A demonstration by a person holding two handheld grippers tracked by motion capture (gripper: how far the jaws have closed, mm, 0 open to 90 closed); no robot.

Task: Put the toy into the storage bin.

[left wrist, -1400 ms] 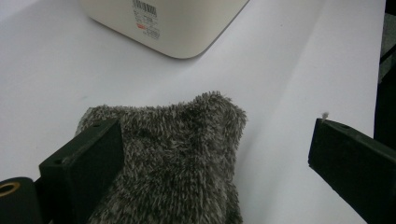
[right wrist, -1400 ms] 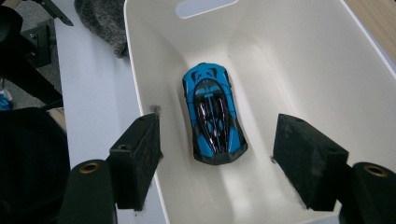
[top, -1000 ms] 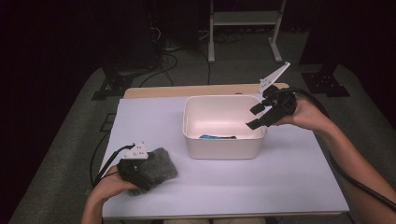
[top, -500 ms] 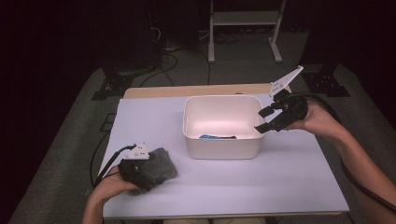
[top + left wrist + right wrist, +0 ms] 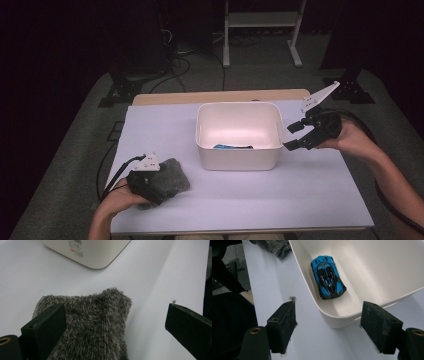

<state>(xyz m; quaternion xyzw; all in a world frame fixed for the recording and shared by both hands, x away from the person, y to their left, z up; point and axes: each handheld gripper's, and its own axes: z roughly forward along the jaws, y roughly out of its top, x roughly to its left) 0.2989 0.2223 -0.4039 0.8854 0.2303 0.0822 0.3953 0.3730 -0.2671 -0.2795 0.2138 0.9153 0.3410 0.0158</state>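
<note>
A white plastic bin (image 5: 205, 131) stands mid-table with a blue toy car (image 5: 232, 147) lying on its floor. The right gripper view looks down on the blue toy car (image 5: 327, 277) by the bin's near wall (image 5: 312, 293). My right gripper (image 5: 295, 136) hovers just right of the bin, jaws open and empty; its gripper view has the right gripper (image 5: 328, 307) straddling a bin corner from above. At the front left, my left gripper (image 5: 150, 182) rests over a grey fuzzy cloth (image 5: 172, 175). Its jaws are open, with the left gripper (image 5: 112, 310) spread around the grey fuzzy cloth (image 5: 92, 325) without pinching it.
The white table (image 5: 310, 195) drops off close behind the left hand. A wooden strip (image 5: 220, 96) runs along the far edge. A cable (image 5: 112, 175) trails off the left side, and a metal stand (image 5: 260, 30) is on the floor beyond.
My right gripper has drawn back from over the bin's right rim, moving right and slightly lower. The left gripper and cloth have stayed put.
</note>
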